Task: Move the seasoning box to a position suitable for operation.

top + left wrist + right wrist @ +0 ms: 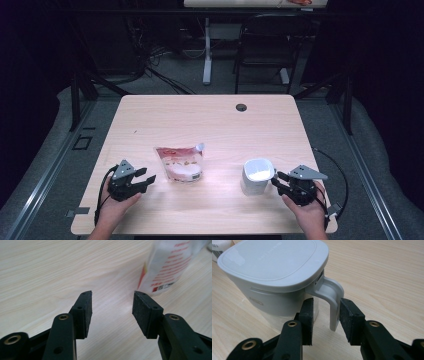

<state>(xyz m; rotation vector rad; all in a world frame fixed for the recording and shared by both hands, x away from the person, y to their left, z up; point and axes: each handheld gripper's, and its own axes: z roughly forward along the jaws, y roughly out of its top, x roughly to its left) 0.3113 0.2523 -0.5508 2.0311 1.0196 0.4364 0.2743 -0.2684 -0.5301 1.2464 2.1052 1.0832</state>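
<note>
Now right gripper (325,308) jaws straddle cup (274,277) handle (332,297), part open, not clamping; centre before squeezing. Left gripper (112,303) wide open, empty, pouch (170,265) at upper right.

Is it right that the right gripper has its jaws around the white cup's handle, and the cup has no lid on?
Not quite. The white cup does have a lid on, as the right gripper view shows. The right gripper does have its jaws around the handle.
</note>
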